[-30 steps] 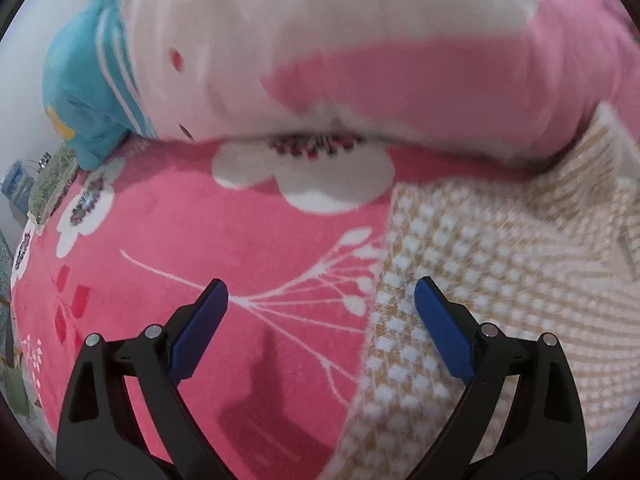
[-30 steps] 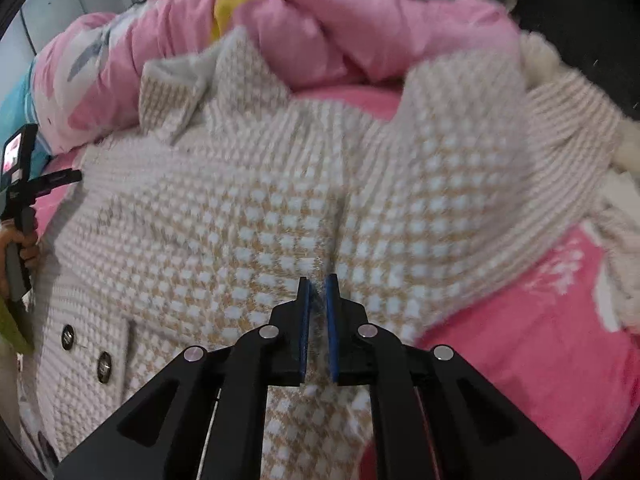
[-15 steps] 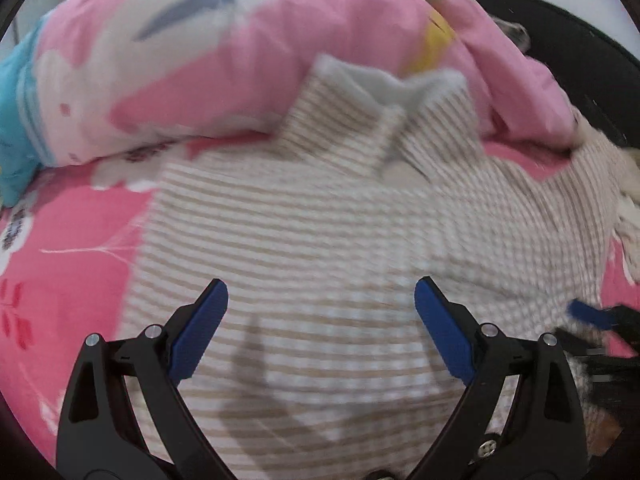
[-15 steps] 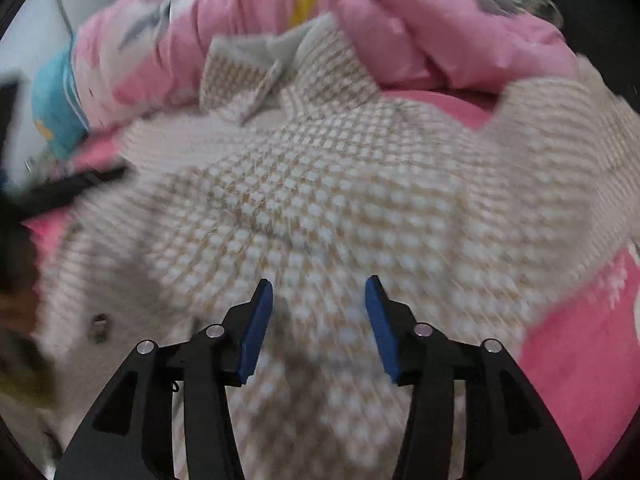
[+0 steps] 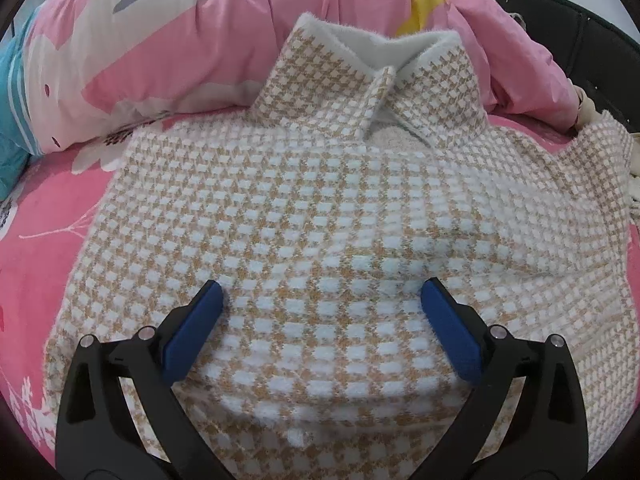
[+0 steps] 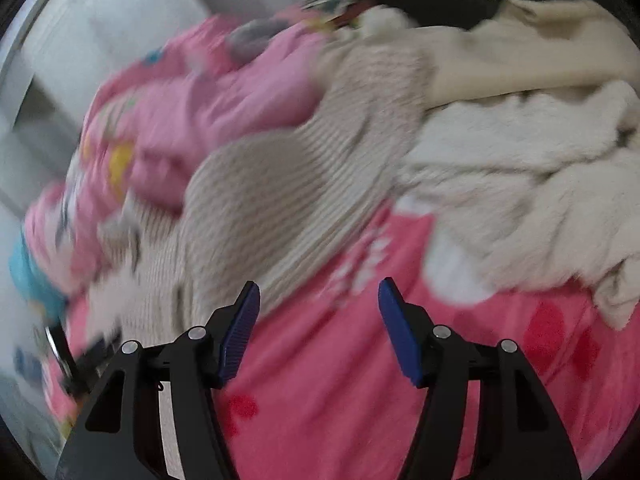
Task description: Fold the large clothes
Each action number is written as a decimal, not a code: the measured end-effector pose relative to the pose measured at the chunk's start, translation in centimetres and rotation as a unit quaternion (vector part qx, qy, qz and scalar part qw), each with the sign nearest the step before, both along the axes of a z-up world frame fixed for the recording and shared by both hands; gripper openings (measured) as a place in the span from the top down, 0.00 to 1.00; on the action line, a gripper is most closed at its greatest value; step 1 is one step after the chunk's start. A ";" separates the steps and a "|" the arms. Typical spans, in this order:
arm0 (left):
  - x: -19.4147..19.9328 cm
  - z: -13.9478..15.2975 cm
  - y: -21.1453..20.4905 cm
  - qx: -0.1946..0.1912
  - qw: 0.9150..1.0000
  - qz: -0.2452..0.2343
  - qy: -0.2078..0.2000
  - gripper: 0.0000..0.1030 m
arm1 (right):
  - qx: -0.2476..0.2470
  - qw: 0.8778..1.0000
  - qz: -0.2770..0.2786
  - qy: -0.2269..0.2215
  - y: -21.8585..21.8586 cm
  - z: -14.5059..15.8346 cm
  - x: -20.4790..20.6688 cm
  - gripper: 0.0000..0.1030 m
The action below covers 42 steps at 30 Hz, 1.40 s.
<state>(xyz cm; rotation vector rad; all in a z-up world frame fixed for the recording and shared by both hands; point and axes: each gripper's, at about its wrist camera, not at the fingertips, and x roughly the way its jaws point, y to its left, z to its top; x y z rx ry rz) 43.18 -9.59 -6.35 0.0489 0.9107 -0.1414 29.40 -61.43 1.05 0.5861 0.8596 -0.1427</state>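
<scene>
A beige and white houndstooth knit jacket (image 5: 320, 208) lies spread flat on a pink floral bedspread (image 5: 48, 208), its white-lined collar (image 5: 372, 52) at the far end. My left gripper (image 5: 322, 300) is open and empty, just above the jacket's middle. In the blurred right wrist view, part of the jacket (image 6: 272, 200), likely a sleeve, lies to the left. My right gripper (image 6: 318, 296) is open and empty over the bare bedspread (image 6: 340, 380) beside that part.
A pink patterned quilt (image 5: 200, 28) is bunched behind the collar, with a blue cushion (image 5: 12, 92) at far left. A pile of cream fluffy clothes (image 6: 520, 168) lies at the right. A dark headboard (image 5: 580, 40) borders the far right.
My right gripper opened, let go of the jacket and swung right over the bedspread. My left gripper moved right from the bedspread to over the jacket's middle, staying open.
</scene>
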 end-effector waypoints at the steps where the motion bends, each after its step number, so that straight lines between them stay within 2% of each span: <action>1: 0.0 0.0 0.0 -0.003 1.000 0.000 -0.005 0.06 | 0.008 1.000 -0.009 -0.006 -0.9 0.1 0.5 0.41; 7: 0.0 0.0 0.3 -0.011 1.000 0.001 -0.012 0.06 | 0.039 0.998 -0.056 -0.019 -5.5 0.4 5.3 0.41; 14: -0.1 0.0 0.4 -0.018 1.000 0.001 -0.018 0.06 | 0.050 0.993 -0.103 -0.007 -9.0 -1.8 11.0 0.42; 18: -0.2 -0.2 0.5 -0.022 1.000 0.001 -0.022 0.06 | 0.038 0.991 -0.125 0.005 -10.5 -3.4 13.7 0.49; 22: -0.2 -0.2 0.5 -0.022 0.999 0.001 -0.024 0.06 | 0.023 0.992 -0.124 -0.004 -10.9 -3.8 15.2 0.52; 27: -0.3 -0.1 0.5 -0.021 1.000 0.002 -0.023 0.06 | -0.013 0.993 -0.115 0.003 -10.1 -3.7 15.2 0.71; 30: -0.2 -0.1 0.5 -0.022 0.999 0.002 -0.023 0.06 | -0.024 0.994 -0.103 0.005 -9.4 -2.6 14.3 0.76; 35: -0.2 -0.1 0.5 -0.023 0.999 0.002 -0.023 0.06 | -0.049 0.997 -0.066 -0.001 -6.7 0.9 12.2 0.77; 42: -0.2 -0.1 0.6 -0.029 0.999 0.001 -0.023 0.06 | -0.078 0.995 -0.032 -0.050 -2.2 8.7 8.5 0.78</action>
